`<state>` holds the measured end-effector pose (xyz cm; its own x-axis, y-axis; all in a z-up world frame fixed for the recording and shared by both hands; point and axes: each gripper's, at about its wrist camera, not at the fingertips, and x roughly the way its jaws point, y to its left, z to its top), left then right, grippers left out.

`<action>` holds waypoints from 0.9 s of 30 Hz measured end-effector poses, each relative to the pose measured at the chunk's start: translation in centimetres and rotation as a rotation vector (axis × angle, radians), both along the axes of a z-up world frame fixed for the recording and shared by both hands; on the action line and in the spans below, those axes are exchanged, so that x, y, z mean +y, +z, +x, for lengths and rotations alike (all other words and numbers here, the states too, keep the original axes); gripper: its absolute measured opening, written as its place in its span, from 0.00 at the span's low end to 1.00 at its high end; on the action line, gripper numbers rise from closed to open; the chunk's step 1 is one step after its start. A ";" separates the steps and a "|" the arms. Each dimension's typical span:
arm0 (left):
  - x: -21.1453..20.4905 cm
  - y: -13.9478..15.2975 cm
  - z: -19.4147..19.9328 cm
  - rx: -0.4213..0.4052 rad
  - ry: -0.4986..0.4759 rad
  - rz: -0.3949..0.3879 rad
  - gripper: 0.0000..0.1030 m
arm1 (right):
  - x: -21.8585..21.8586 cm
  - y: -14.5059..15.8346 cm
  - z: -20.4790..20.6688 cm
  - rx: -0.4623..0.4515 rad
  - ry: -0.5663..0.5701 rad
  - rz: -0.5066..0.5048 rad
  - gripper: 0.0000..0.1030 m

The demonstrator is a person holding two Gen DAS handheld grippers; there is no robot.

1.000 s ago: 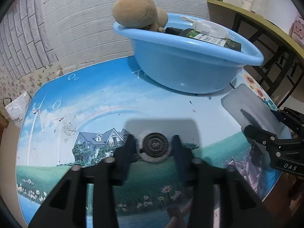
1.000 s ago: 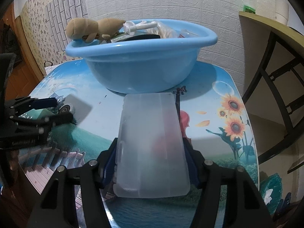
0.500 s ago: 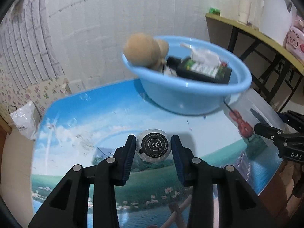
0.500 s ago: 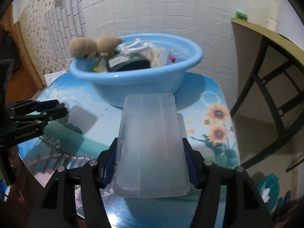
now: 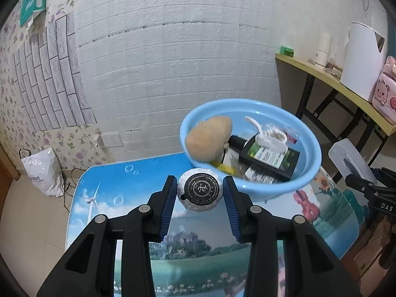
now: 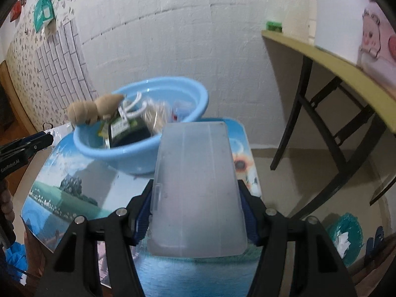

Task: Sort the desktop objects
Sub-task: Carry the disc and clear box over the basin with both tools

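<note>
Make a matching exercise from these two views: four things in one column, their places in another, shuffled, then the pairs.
Things:
1. foil-wrapped puck
2. clear plastic box
3. plush toy
4. white kettle

Places:
A. on the yellow shelf
B. between the left gripper fingers
C. in the blue basin
D. between the right gripper fingers

Pairs: 1-B, 2-D, 3-C, 4-A

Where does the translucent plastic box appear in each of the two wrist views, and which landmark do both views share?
Left wrist view: the translucent plastic box sits at the right edge, held by the right gripper.
Right wrist view: the box fills the lower centre, clamped between the gripper's blue pads.
Shared landmark: the blue basin holding the plush toy.
</note>
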<state>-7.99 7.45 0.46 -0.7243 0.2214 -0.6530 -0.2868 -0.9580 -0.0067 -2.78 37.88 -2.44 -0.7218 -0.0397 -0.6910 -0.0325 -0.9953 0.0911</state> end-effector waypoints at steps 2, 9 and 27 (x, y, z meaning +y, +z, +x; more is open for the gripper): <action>0.5 0.3 -0.5 0.006 -0.008 -0.003 0.36 | 0.2 0.6 -0.2 0.012 -0.001 -0.017 0.59; 2.1 1.3 -2.9 0.011 -0.035 0.015 0.36 | 0.0 3.9 -1.5 0.107 0.015 -0.034 0.59; 8.0 1.0 -8.6 0.006 -0.145 0.002 0.36 | -2.6 3.9 -9.1 0.115 0.111 -0.030 0.59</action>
